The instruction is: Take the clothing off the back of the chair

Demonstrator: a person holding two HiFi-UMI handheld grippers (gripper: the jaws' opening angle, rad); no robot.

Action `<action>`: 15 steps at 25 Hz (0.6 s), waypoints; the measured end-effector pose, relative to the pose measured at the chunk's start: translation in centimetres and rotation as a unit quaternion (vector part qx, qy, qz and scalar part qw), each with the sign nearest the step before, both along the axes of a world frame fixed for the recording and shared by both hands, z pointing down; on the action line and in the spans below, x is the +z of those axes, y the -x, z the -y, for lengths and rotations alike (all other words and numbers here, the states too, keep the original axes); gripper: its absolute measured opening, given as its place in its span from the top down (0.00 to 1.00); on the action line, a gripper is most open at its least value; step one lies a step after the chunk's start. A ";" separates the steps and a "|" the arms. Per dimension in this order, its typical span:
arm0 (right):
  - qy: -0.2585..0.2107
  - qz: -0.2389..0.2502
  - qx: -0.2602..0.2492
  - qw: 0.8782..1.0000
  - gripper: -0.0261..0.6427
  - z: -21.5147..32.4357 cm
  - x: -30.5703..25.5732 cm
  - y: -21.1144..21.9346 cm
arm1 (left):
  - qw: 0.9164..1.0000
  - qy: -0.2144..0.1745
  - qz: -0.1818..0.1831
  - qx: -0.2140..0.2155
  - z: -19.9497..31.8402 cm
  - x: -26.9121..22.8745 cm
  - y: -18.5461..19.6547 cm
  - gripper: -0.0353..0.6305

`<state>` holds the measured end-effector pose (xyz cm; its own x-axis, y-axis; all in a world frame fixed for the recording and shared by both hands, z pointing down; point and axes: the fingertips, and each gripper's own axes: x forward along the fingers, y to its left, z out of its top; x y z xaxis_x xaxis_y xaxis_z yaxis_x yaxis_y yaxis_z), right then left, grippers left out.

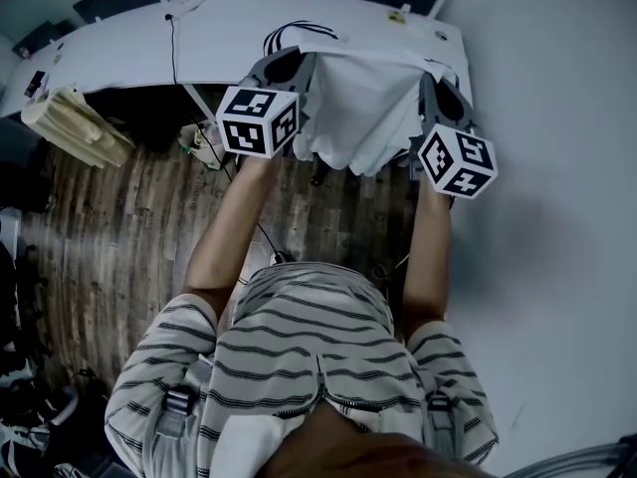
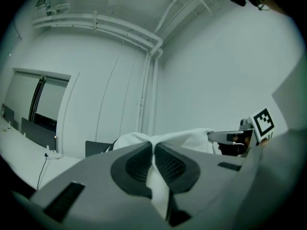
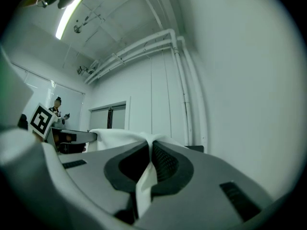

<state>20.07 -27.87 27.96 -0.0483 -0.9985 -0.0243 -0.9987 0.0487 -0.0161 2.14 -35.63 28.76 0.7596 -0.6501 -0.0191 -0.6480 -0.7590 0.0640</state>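
Note:
A white garment hangs stretched between my two grippers, held up in the air in front of me. My left gripper is shut on one upper corner of it, and white cloth shows pinched between its dark pads. At the other corner my right gripper is shut on the fabric in the same way. Both grippers point level. The garment's lower folds droop over the floor. No chair shows in any view.
A long white table with a black cable runs across the back. A pale slatted thing lies at the left over the wooden floor. A white wall stands close on the right. A distant person shows in the right gripper view.

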 end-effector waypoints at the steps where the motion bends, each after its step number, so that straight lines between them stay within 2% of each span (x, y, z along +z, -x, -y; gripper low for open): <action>1: -0.001 0.000 -0.001 1.000 0.92 -0.2 -0.1 0.1 | 1.000 0.003 -0.004 0.001 -0.2 -0.1 0.2 0.90; 15: -0.005 0.013 -0.012 1.000 0.92 -3.2 0.5 1.8 | 0.999 0.009 -0.030 0.008 -3.7 -0.3 1.9 0.90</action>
